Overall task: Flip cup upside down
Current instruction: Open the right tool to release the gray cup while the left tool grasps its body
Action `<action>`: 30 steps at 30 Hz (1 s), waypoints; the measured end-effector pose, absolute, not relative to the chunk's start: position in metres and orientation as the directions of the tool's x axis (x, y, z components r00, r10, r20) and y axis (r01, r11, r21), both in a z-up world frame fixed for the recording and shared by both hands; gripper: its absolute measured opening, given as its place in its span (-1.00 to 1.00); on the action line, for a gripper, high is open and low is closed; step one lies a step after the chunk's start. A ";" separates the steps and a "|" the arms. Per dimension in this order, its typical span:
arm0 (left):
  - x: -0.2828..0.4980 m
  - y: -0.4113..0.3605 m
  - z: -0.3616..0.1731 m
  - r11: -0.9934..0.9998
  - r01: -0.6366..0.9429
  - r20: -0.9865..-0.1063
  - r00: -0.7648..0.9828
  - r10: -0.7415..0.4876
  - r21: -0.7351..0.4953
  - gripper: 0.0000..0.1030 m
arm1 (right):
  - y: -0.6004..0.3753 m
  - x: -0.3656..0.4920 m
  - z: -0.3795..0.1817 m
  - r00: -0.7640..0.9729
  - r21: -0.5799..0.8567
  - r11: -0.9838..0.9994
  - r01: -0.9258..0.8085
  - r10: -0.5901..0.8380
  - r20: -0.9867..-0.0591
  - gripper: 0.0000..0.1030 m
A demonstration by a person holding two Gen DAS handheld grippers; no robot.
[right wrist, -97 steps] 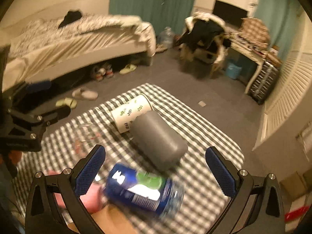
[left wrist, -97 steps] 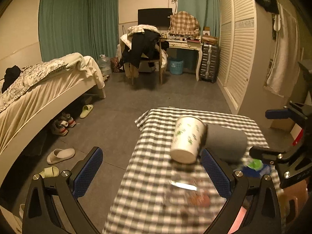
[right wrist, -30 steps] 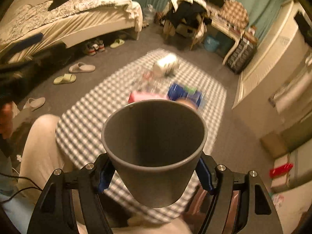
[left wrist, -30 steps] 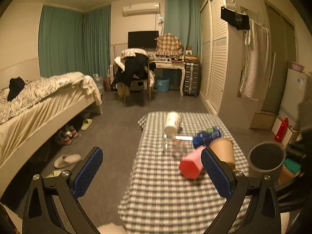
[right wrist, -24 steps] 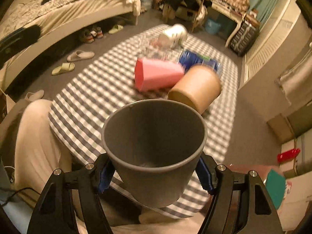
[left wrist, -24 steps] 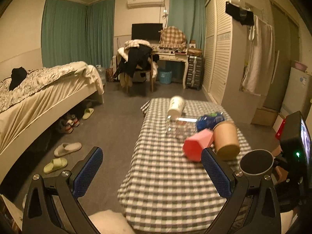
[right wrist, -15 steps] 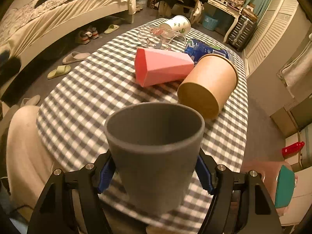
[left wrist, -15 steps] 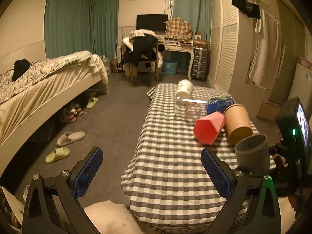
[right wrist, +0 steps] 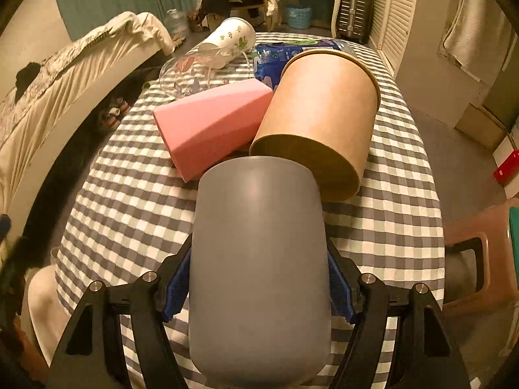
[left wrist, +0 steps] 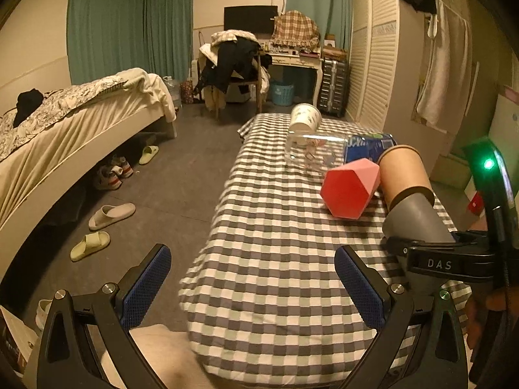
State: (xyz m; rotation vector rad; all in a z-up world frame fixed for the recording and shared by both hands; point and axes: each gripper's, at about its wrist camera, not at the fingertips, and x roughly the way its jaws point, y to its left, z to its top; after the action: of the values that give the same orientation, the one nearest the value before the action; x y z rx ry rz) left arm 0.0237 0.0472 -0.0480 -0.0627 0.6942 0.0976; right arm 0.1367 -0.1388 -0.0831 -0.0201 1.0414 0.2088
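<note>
My right gripper is shut on a plain grey cup. The cup is tipped forward and down over the near part of the checked table, so I see its side and its mouth faces away from me. In the left wrist view the grey cup sits at the right, held by the right gripper, just in front of a brown paper cup. My left gripper is open and empty above the table's near edge.
Lying on the table beyond the grey cup are a brown paper cup, a pink hexagonal cup, a clear glass, a blue packet and a white leaf-print cup. A stool stands to the right, a bed to the left.
My right gripper has lowered toward the table and tipped the grey cup from mouth-up to pointing forward and down. The left gripper has come closer to the table.
</note>
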 end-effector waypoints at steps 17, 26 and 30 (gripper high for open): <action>0.028 -0.042 -0.017 0.998 -0.024 -0.547 0.837 -0.013 -0.061 1.00 | -0.213 0.065 0.023 0.845 -0.050 0.988 -0.147 0.099 -0.526 0.81; 0.023 -0.105 -0.033 1.000 0.017 -0.560 0.828 -0.025 -0.018 1.00 | -0.276 0.049 0.006 0.896 0.009 0.999 -0.051 0.050 -0.442 0.84; 0.025 -0.116 -0.048 1.000 0.022 -0.583 0.812 -0.027 -0.015 1.00 | -0.294 0.049 -0.011 0.901 0.056 0.998 -0.036 0.057 -0.430 0.84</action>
State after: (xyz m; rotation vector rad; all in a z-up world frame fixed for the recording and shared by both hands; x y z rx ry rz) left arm 0.0245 -0.1159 -0.0483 -0.0076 0.6224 -0.0262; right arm 0.0494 -0.2935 -0.0109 0.0471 0.4465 0.0480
